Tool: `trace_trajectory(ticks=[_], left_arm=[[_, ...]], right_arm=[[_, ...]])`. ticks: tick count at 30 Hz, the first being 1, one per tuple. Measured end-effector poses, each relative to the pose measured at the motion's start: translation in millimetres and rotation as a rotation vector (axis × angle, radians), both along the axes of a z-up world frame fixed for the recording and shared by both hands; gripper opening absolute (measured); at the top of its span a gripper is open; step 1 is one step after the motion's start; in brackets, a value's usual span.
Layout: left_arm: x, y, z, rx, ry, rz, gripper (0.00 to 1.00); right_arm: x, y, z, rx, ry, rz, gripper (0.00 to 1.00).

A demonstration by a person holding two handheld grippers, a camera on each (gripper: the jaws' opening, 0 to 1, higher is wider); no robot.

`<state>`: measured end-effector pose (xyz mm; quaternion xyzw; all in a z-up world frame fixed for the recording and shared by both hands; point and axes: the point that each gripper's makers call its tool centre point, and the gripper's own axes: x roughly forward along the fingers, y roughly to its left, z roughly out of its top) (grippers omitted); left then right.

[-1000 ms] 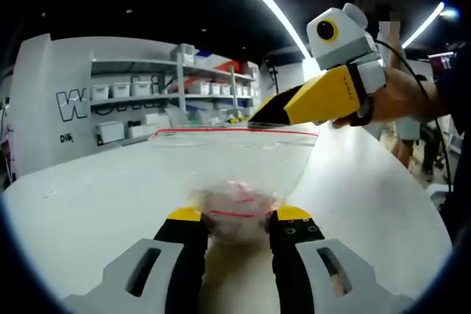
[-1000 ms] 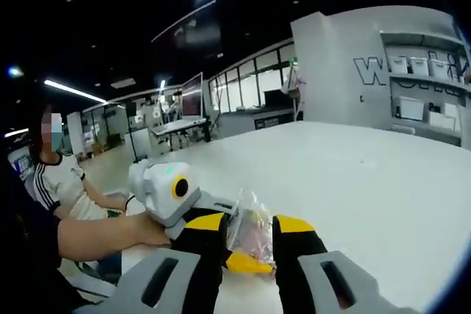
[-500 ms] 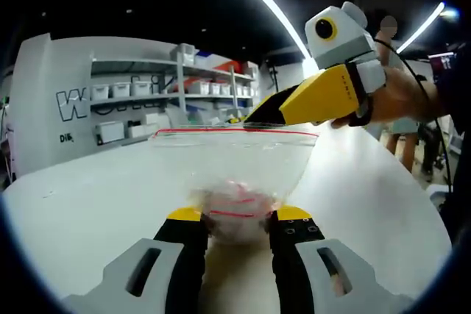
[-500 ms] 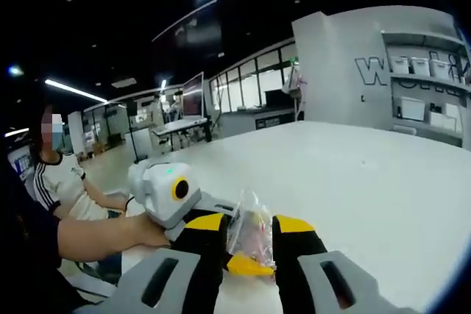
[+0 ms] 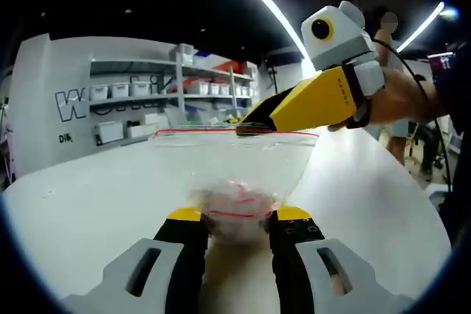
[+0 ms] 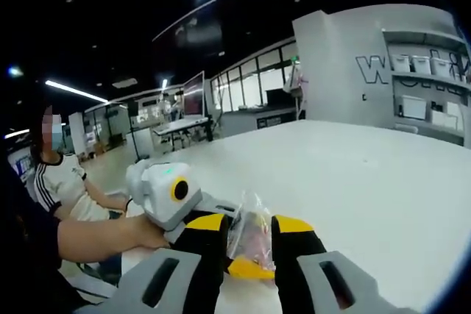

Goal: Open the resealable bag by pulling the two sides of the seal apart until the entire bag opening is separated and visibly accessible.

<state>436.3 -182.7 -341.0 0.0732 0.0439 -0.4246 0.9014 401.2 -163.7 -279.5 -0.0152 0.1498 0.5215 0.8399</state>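
Looking along my left gripper's jaws, I see the white table (image 5: 88, 196) spreading wide beneath everything, with a grey wall of shelves (image 5: 169, 93) and storage bins behind it. On the table stands the resealable bag (image 5: 234, 163), clear plastic with a red seal line along its top edge and something pinkish inside near the bottom. My left gripper (image 5: 237, 218) is clenched on the bag's lower part, the plastic pinched between its two yellow-tipped jaws. My right gripper (image 5: 246, 126) comes in from the right, held by a hand (image 5: 401, 97), its yellow jaws tapering to dark tips that meet at the bag's red seal; I judge them clamped on that top edge.

From the right gripper view, the same table (image 6: 383, 174) runs away toward glass-walled rooms. My right gripper (image 6: 247, 232) has crumpled bag plastic (image 6: 252, 232) squeezed between its jaws, and the left gripper (image 6: 254, 266) sits just below.
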Motion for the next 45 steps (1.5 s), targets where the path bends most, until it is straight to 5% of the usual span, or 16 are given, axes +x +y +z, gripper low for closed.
trace_trajectory(ticks=[45], left_arm=[[-8.5, -10.4, 1.0, 0.012, -0.005, -0.062, 0.32]], right_arm=[[13.2, 8.3, -2.9, 0.164, 0.178, -0.007, 0.0]])
